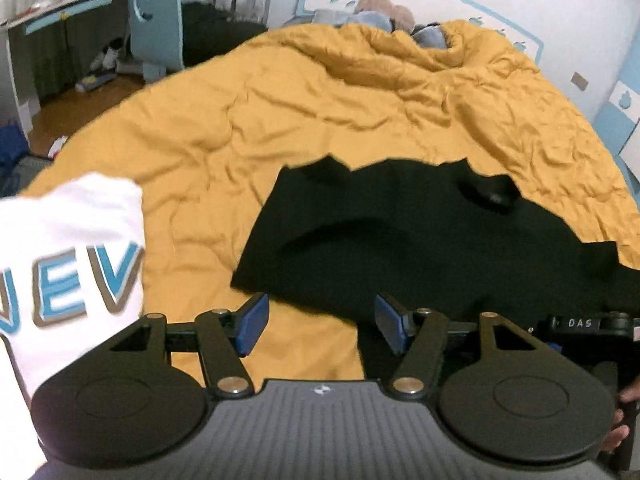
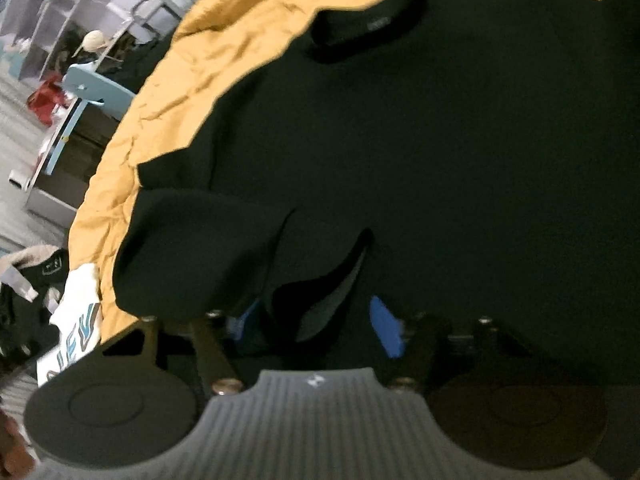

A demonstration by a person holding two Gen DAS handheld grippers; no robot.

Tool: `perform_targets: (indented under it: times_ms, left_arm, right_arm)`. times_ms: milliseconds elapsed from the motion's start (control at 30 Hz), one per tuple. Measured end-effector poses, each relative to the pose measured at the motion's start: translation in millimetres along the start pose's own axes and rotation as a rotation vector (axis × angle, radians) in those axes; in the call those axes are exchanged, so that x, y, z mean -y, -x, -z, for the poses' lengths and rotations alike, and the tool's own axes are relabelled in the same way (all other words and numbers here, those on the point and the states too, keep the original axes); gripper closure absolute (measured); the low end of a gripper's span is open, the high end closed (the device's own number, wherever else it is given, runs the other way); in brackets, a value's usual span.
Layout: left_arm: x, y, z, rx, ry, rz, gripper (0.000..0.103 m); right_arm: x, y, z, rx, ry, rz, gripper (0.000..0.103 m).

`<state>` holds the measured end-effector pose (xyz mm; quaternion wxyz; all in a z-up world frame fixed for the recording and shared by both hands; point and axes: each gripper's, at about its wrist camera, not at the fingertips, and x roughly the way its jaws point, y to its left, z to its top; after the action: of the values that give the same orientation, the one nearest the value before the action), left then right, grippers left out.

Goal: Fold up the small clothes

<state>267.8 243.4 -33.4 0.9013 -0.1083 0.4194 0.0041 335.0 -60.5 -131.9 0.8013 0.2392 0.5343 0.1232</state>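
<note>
Left wrist, black shirt (image 1: 400, 232) beyond spread fingers (image 1: 252, 324)

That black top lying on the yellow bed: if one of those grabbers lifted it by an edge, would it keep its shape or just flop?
Probably flop: the black top already lies in soft folds, one sleeve doubled over. It looks light, so it should lift easily, but the rest would likely drag across the rumpled yellow duvet. Breakage seems no worry.
</note>
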Motion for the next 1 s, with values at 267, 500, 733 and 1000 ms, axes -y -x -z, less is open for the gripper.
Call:
perform_targets:
  times_ms: [267,500,733,1000]
  left_arm:
    - [-7.7,-16.4,30.0,-0.034,0.078,0.027,0.032]
    - [-0.5,-20.5,40.4,-0.051,0.081,0.04,0.032]
    - [7.3,-27.6,51.7,-0.09,0.062,0.019,0.032]
    - [6.1,-30.6,52.8,-0.089,0.079,0.0,0.032]
  right_arm:
    - [-22.3,7.4,3.3,0.04,0.105,0.008,0.102]
    - [-36.2,38.0,16.9,0.127,0.343,0.022,0.102]
    - [15.8,38.9,35.9,0.009,0.234,0.095,0.101]
    - [37.8,59.9,20.9,0.043,-0.004,-0.047,0.066]
